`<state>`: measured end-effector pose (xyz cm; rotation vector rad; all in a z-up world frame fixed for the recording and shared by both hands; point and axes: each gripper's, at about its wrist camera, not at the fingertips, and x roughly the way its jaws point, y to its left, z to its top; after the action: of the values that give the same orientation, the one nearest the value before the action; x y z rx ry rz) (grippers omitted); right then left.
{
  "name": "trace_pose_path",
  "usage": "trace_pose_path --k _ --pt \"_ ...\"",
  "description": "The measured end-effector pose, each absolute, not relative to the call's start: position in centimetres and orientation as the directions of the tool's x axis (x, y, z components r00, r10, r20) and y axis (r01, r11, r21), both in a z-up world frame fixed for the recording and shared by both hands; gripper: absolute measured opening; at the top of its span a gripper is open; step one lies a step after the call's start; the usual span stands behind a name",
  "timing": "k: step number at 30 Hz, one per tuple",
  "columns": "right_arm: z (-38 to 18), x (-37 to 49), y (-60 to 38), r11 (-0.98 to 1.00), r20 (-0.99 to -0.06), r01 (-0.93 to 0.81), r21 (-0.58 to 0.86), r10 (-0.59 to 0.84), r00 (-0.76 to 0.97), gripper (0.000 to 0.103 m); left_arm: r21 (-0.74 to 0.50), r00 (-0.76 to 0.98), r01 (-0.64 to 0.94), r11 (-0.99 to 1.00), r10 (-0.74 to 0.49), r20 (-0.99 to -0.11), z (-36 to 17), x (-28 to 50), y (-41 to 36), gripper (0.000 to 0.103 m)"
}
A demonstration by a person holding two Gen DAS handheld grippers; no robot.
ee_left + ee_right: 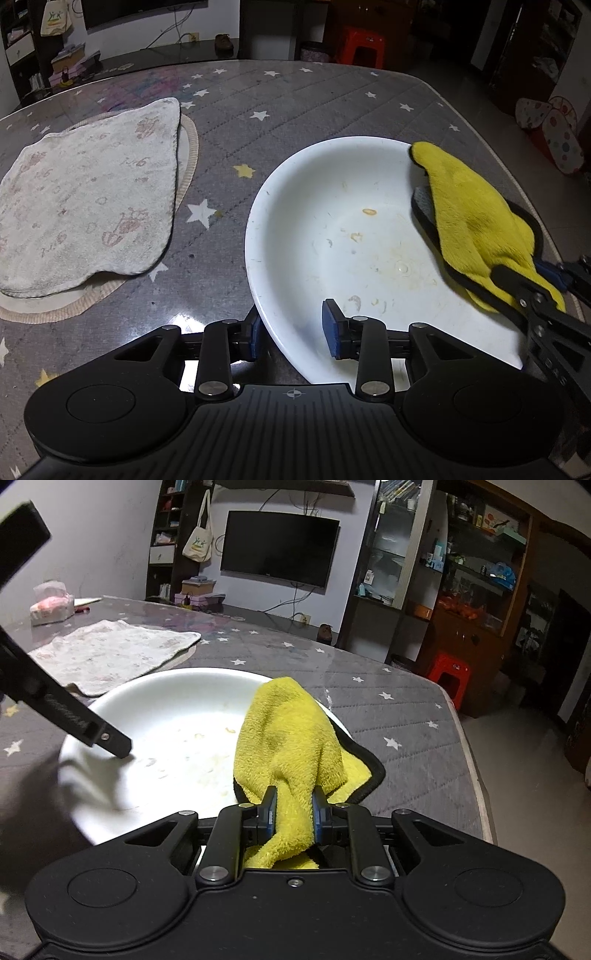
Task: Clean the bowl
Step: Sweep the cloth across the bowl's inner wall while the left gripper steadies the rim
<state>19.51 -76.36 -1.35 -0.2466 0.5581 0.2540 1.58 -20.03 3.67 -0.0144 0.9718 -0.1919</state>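
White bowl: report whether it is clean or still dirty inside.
Dirty. The white bowl has yellowish-brown smears and specks across its bottom; the yellow cloth, clamped in the right gripper, rests against its far side.

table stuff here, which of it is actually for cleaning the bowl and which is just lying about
For the job:
white bowl, stained inside
yellow cloth, clamped in the right gripper
left gripper, open astride the bowl's near rim

Just lying about:
pale printed towel on a round mat
tissue pack at the table's far edge
red stool on the floor
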Motion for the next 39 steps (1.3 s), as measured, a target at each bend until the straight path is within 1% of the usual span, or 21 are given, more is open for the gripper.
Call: trace_pose_path --k 8,30,32,39 --pt "-1.0 19.0 -76.6 0.953 -0.529 -0.264 -0.149 0.149 0.836 0.019 -0.101 0.548 0.163 0.981 -0.175 -0.818 3.6 1.6 -19.9 0.036" --pt "-1.2 23.3 -76.5 0.951 -0.519 -0.243 -0.192 0.112 0.848 0.019 -0.085 0.549 0.186 0.979 -0.175 -0.817 3.5 1.6 -20.2 0.038" --pt "-1.8 22.3 -76.0 0.948 -0.522 -0.247 -0.200 0.110 0.846 0.019 -0.085 0.550 0.187 0.979 -0.175 -0.817 3.5 1.6 -20.2 0.038" --pt "-2.0 23.7 -75.4 0.941 -0.537 -0.263 -0.215 0.111 0.836 0.019 -0.078 0.552 0.191 0.978 -0.173 -0.816 3.4 1.5 -20.2 0.039"
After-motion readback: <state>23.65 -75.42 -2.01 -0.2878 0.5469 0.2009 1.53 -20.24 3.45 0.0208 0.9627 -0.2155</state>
